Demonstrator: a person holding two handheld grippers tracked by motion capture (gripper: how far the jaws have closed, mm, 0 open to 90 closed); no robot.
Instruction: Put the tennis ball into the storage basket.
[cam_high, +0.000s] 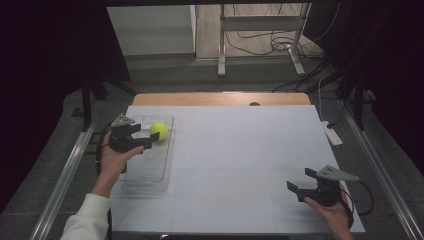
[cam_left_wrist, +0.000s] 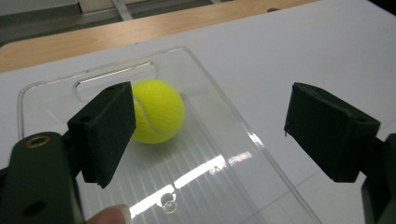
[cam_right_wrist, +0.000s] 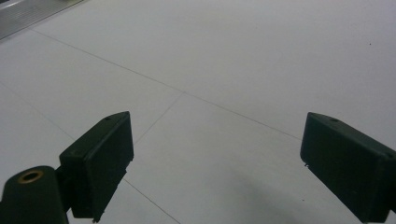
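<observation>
Near the tabletop's left edge lies a clear rectangular plastic tray (cam_high: 150, 170) with a handle slot at its far end. Yellow-green tennis ball (cam_high: 159, 131) rests in the tray's far part. Left gripper (cam_high: 142, 136) hovers over the tray, pointing at the ball, jaws apart, nothing between them; one jaw overlaps the ball in the left gripper view, contact unclear. Toward the near right corner, right gripper (cam_high: 301, 184) sits low over the white tabletop (cam_high: 240, 150), jaws wide, holding nothing.

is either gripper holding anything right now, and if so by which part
Nothing is held. The left gripper has open jaws, with the tennis ball beyond them in the clear tray. The right gripper is open over the bare table.
</observation>
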